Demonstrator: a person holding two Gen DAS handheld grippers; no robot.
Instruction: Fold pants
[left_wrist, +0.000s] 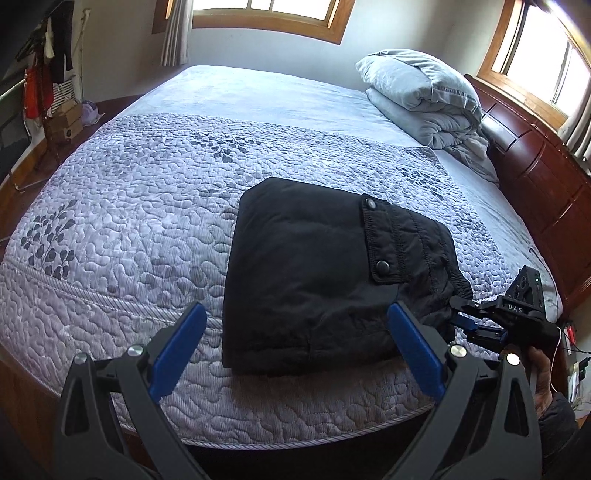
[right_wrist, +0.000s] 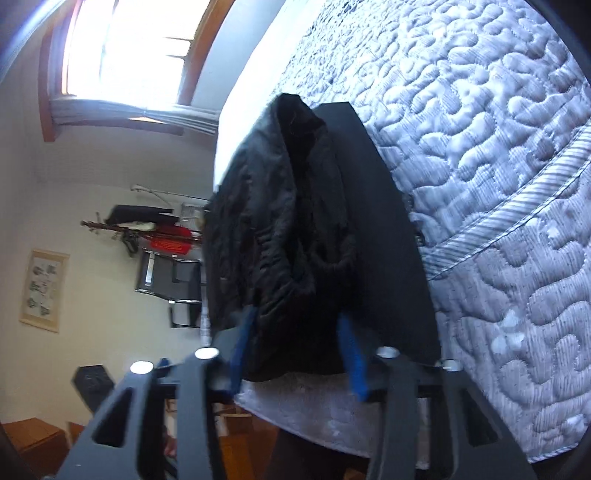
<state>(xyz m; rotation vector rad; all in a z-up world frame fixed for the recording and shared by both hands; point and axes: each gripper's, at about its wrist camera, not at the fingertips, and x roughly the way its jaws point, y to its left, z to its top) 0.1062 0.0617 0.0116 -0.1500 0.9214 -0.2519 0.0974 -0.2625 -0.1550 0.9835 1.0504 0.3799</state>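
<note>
— On the bed, where do the pants lie?

— On the quilt (left_wrist: 122, 206), near its front edge, I see the black pants (left_wrist: 325, 280) folded into a thick, nearly square bundle. A pocket flap with two snap buttons lies on top, and the gathered waistband is at the right side.

— And your tools?

— My left gripper (left_wrist: 299, 343) hangs just before the bundle, its blue fingers spread wide, holding nothing. My right gripper (right_wrist: 295, 354) is at the waistband end; the puffy fabric sits between its blue fingers, but I cannot tell if they press it. A folded blanket (left_wrist: 424, 99) lies far behind.
</note>
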